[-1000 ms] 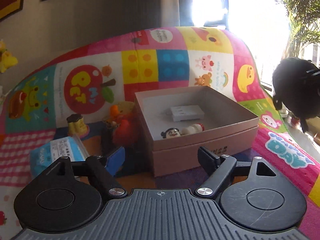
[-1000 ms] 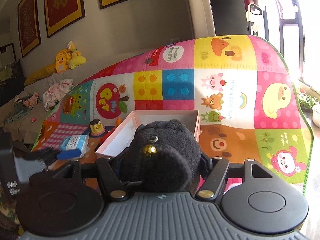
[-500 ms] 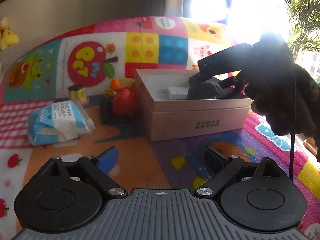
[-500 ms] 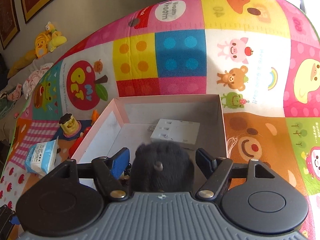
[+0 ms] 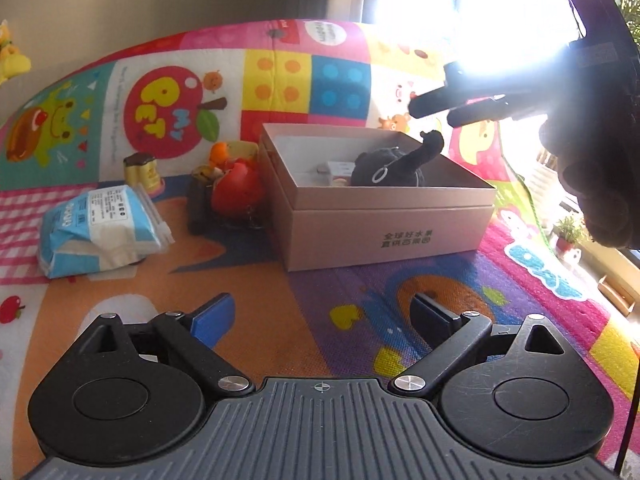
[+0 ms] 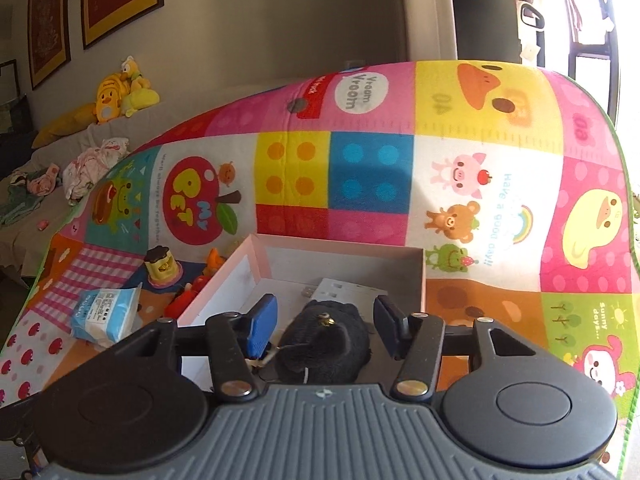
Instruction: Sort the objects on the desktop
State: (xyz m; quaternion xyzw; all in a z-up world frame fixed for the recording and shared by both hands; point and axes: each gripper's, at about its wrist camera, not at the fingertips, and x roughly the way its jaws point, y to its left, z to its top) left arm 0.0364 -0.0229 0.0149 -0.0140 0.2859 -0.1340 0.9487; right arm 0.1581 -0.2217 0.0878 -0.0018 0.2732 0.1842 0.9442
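Playmat [image 5: 280,300], 1 box [image 5: 384,216] w/ 1 black plush [image 5: 384,166], both hand-held grippers unclamped, right closing.

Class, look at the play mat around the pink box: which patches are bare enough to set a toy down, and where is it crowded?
Free: the play mat before the pink box, and right of it. Crowded: left of the box, around the red toy, yellow figurine and tissue pack.

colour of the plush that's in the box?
Black plush, with a small metal ring on it; clearest in the left wrist view.
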